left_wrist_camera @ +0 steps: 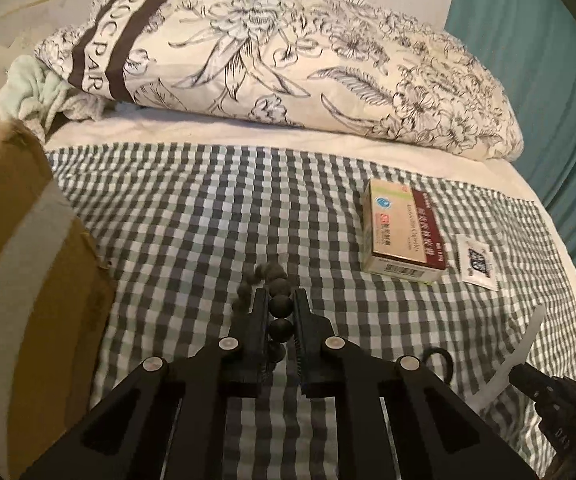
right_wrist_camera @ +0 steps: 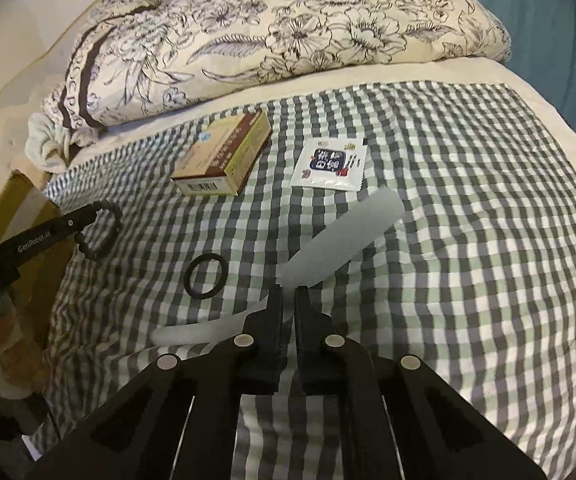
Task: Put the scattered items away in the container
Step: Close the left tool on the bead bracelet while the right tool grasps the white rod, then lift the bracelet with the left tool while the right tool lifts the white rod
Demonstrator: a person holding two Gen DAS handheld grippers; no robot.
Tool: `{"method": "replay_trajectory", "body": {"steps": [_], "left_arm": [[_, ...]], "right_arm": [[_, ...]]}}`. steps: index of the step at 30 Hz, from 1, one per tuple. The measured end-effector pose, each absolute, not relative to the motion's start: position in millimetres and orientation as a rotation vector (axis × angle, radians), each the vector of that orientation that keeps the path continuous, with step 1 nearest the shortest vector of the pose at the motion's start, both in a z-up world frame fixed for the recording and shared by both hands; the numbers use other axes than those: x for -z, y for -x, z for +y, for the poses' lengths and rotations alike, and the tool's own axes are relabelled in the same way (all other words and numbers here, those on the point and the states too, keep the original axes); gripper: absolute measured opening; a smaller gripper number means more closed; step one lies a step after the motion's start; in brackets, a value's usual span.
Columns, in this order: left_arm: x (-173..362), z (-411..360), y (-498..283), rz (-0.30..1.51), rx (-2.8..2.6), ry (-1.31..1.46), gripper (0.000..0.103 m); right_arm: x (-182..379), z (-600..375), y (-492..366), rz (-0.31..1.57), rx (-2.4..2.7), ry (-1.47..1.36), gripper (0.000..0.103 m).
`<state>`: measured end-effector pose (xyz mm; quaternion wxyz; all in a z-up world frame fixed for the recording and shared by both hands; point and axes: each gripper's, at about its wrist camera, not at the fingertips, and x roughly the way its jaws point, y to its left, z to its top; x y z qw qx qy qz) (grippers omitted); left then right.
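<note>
Where quilt (left_wrist_camera: pixel 288 68) bounds checked cloth (left_wrist_camera: pixel 192 216)

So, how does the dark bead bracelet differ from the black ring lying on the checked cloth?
The bead bracelet is a string of round beads; the black ring is one smooth thin hoop. The bracelet hangs clamped in the left gripper, raised above the cloth, while the ring lies flat and untouched on the checked cloth. The bracelet droops unevenly; the ring keeps its round shape. Both are dark loops.
</note>
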<state>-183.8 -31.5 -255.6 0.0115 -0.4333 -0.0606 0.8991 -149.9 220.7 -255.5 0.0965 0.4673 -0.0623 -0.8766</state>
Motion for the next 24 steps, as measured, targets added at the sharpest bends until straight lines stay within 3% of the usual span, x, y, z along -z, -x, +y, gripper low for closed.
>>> {"method": "replay_trajectory", "body": {"steps": [24], "left_arm": [[151.6,-32.0,99.7,-0.150,-2.887,1.130,0.011]], "right_arm": [[141.9,213.2,85.1,-0.166,2.701,-1.072,0.006]]}}
